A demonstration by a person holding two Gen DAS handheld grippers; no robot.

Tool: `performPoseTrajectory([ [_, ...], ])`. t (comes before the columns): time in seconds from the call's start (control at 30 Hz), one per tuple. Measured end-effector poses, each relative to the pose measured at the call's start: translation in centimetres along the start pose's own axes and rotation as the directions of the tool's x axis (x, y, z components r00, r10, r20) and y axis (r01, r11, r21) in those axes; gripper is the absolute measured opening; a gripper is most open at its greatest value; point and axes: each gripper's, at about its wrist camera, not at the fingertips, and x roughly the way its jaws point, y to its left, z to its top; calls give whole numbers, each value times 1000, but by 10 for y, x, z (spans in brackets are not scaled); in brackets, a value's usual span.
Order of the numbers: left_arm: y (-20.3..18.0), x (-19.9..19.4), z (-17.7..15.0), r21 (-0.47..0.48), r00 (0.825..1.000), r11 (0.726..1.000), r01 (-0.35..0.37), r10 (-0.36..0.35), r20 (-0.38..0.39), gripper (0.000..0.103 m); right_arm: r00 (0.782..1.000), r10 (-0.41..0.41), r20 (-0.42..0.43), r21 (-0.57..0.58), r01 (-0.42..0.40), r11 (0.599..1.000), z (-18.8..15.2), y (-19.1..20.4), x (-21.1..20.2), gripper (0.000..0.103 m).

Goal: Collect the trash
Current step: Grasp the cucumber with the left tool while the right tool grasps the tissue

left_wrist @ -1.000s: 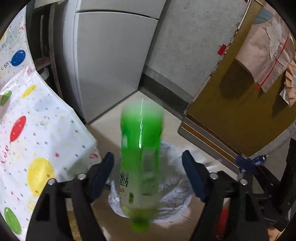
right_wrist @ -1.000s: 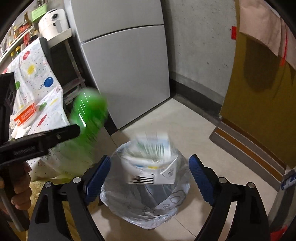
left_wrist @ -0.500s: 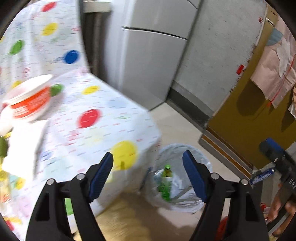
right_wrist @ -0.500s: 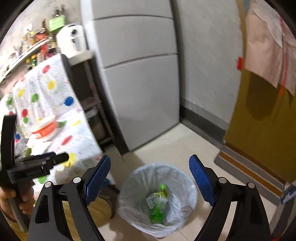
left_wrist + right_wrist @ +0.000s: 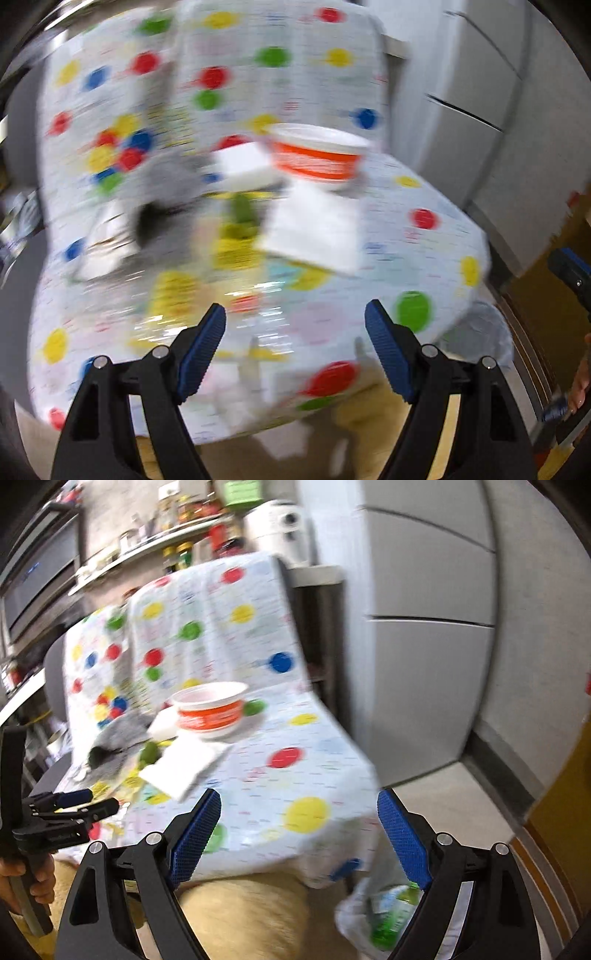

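Both views look at a table under a polka-dot cloth point(image 5: 417, 254) point(image 5: 306, 775) with trash on it, blurred by motion. An orange-and-white bowl point(image 5: 317, 155) point(image 5: 210, 709) stands at the back. In front of it lie a white napkin point(image 5: 314, 229) point(image 5: 184, 768), a green item point(image 5: 240, 210) point(image 5: 151, 753) and a grey crumpled thing point(image 5: 166, 192) point(image 5: 118, 738). My left gripper point(image 5: 295, 314) point(image 5: 96, 800) hangs open and empty over the table's near part. My right gripper point(image 5: 299, 801) is open and empty at the table's corner. The bagged trash bin point(image 5: 351, 908) point(image 5: 491, 332) below holds a green bottle point(image 5: 391, 919).
A grey fridge point(image 5: 424, 627) stands right of the table, and a shelf with jars point(image 5: 166, 542) runs behind it. A cloth-draped chair back point(image 5: 207, 627) rises behind the bowl. A beige cushion point(image 5: 240, 915) lies under the table edge. A hand point(image 5: 33, 878) holds the left gripper.
The green bottle and a carton dropped from the open grippers into the bin. Both grippers then swung up and left from the bin toward the table, staying open.
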Motion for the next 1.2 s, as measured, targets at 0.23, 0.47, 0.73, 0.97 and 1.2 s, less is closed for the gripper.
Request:
performPoseTrajectory([
  [0.23,80,-7,-4,-153,995,983,-101,102,-1,76,987,134,-89,-99,-143,985,9,67,61,86],
  [0.47,117,4,-6,-211,989,967,-145,145,-18,76,965,199,-173,-201,-232,952,13,116,130,86],
  [0.73,131,12,-3,-228,986,960,-164,162,-29,76,937,195,-290,-233,-267,935,16,131,202,86],
  [0.97,130,17,-5,-225,987,961,-160,155,-38,76,931,179,-318,-297,-277,914,10,143,209,68],
  [1.2,128,4,-9,-219,986,962,-165,162,-30,76,959,115,-260,-290,-192,938,19,125,189,6],
])
